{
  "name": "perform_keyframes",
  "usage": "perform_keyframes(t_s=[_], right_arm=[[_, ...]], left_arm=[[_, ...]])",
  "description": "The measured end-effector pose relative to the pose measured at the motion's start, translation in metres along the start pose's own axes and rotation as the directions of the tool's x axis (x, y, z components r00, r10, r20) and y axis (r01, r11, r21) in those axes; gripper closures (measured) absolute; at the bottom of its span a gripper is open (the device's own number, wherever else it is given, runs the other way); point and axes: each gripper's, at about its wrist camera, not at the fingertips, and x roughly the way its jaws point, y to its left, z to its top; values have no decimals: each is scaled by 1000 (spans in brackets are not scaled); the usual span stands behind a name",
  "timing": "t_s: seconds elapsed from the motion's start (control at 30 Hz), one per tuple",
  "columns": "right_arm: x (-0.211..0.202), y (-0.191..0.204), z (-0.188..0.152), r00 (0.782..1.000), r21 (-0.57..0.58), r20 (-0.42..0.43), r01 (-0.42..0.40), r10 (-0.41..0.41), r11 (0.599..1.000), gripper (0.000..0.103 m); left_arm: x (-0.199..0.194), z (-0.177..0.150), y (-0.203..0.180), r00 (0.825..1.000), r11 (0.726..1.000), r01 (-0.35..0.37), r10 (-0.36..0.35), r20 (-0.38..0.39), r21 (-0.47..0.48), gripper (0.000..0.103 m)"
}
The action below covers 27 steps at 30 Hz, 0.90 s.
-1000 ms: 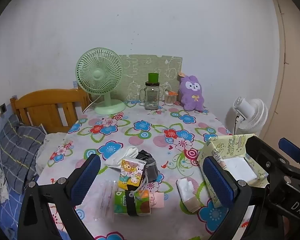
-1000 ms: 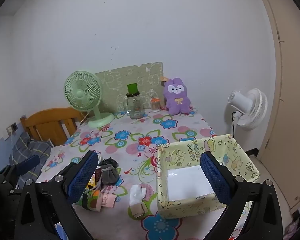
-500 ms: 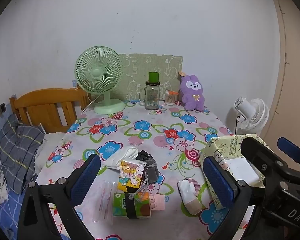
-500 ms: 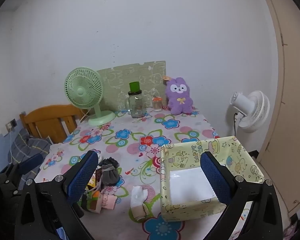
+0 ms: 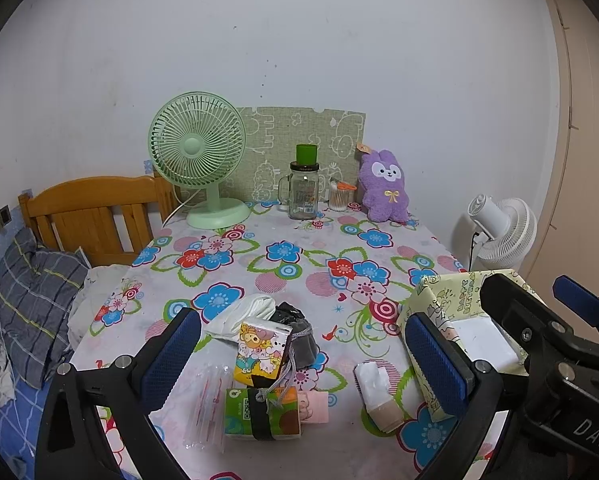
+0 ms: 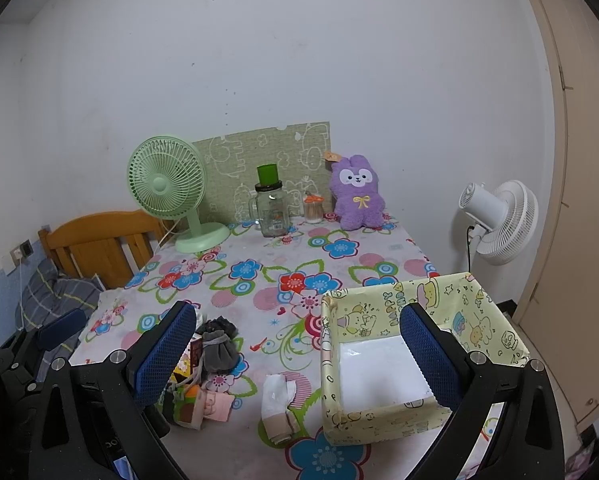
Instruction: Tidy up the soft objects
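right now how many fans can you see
2. A green desk fan stands at the far left of the table, beside the glass jar. A white fan stands off the table's right side. None looks hidden.

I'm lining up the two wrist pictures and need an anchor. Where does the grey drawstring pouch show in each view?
Left wrist: grey drawstring pouch sits low centre, behind the cartoon tissue pack.
Right wrist: pouch sits low left, just right of the blue left finger pad.
Shared landmark: purple plush bunny at the table's far edge.
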Motion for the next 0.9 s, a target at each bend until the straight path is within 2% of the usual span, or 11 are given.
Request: perform_keyframes(t_s=[0.9], right_arm=[[2, 0, 1, 1000, 4, -1, -2, 2, 1000, 0]], left_arm=[[3, 3, 1, 1000, 1000, 2, -2, -1, -2, 1]])
